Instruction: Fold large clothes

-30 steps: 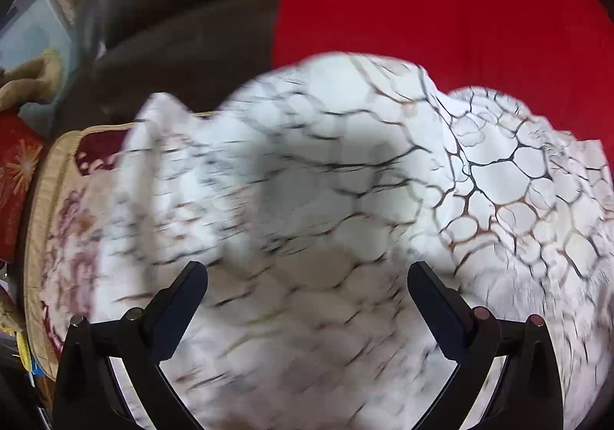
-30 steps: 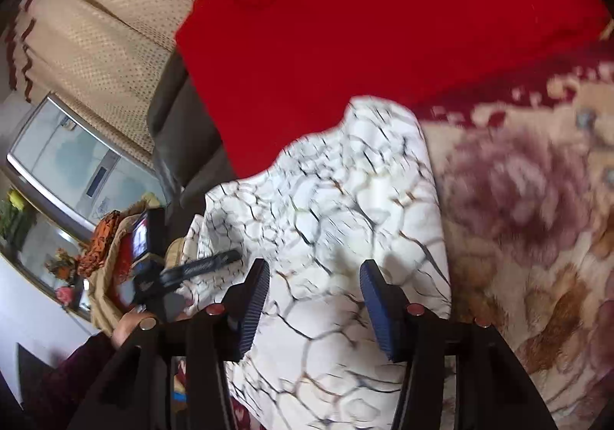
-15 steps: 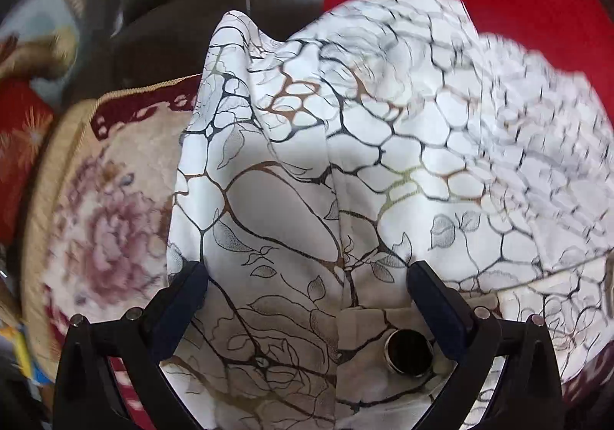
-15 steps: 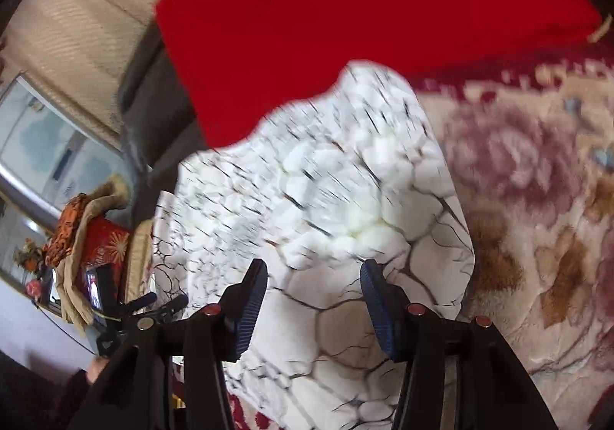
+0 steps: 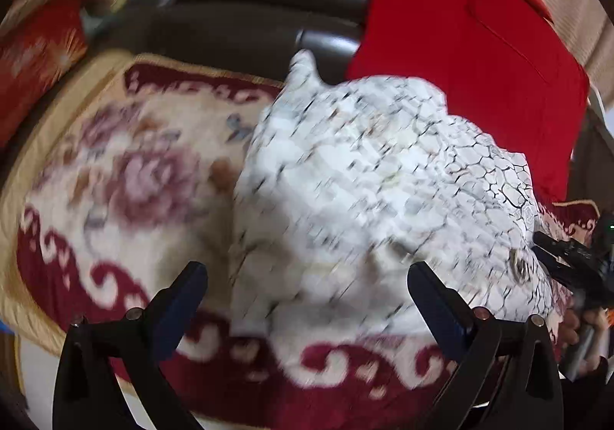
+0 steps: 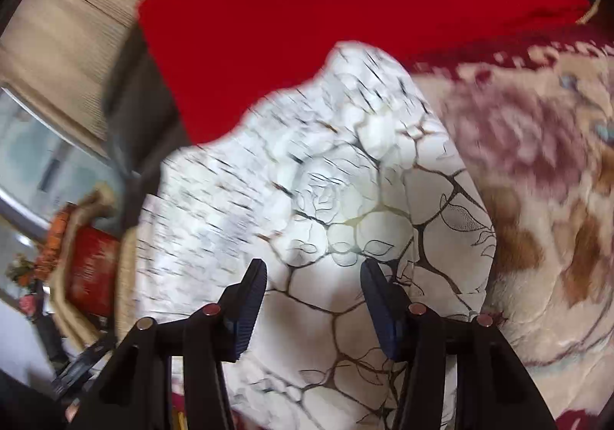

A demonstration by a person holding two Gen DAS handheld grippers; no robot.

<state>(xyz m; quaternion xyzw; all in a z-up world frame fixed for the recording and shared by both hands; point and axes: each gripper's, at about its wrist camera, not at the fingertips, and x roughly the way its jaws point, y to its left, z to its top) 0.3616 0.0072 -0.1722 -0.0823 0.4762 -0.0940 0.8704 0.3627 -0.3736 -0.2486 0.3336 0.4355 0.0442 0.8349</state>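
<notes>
Two grippers: both in view, each seen from its own wrist camera.
Left gripper: jaws stand wide apart at the bottom of the frame, with nothing pressed between the pads; the garment's near edge lies beyond them.
Right gripper: jaws stand partly apart, narrower than the left, over the cloth; the pads do not pinch it.
Garment: white cloth with a dark crackle and leaf print, heaped in the centre and right of the left view, much of it blurred.
Floral blanket: cream with maroon scrolls, under the garment, filling the lower left.
Red cloth: across the top, behind the garment.
Dark sofa back: upper centre of the left view.
</notes>
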